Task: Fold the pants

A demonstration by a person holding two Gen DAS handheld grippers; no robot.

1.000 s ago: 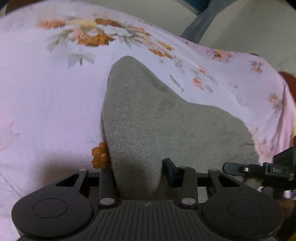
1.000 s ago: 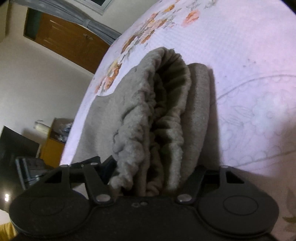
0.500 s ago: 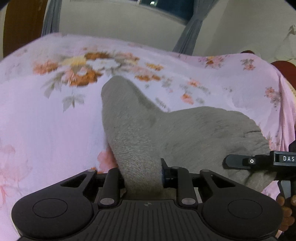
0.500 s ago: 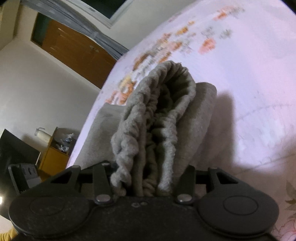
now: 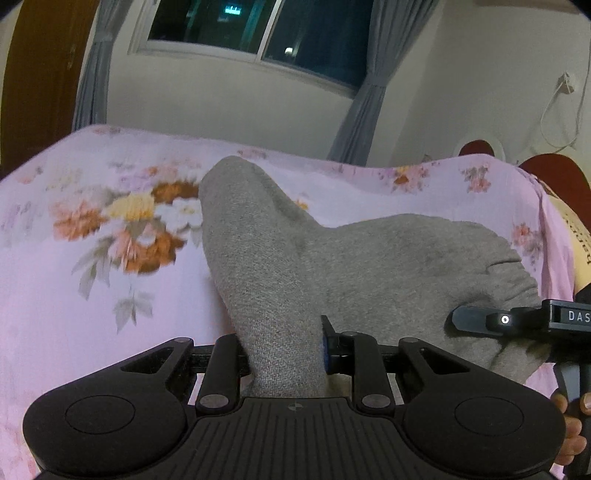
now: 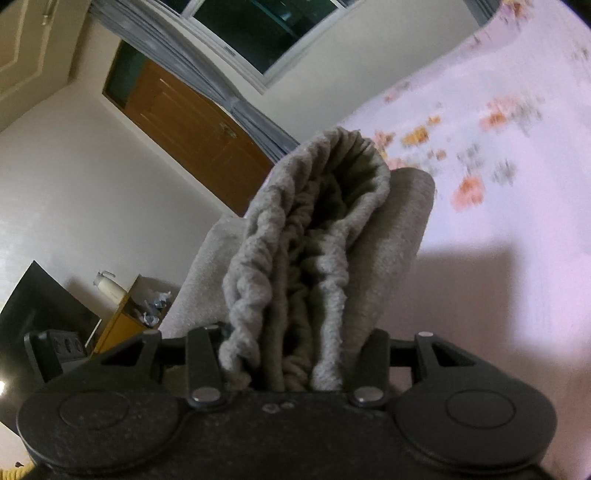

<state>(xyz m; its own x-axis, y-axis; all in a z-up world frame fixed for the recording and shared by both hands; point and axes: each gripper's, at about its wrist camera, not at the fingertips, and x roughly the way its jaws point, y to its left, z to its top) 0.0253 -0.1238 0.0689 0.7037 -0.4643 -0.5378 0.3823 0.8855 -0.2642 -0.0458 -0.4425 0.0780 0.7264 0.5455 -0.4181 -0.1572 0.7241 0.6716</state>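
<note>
The grey fleece pants (image 5: 369,266) lie on a pink floral bedsheet (image 5: 74,314). My left gripper (image 5: 284,350) is shut on a fold of the pants' edge and holds it raised above the bed. My right gripper (image 6: 295,354) is shut on the gathered elastic waistband of the pants (image 6: 314,240), bunched upright between the jaws. The right gripper also shows at the right edge of the left wrist view (image 5: 517,321), beside the pants.
The bed's far edge meets a wall with a dark window (image 5: 258,33) and grey curtains (image 5: 365,103). A brown door (image 6: 192,125) and a small yellow cabinet (image 6: 122,321) stand off the bed's side. A red chair (image 5: 550,173) is at right.
Both grippers have lifted with the pants and tilted up, so the wall and window come into view. The grips are unchanged.
</note>
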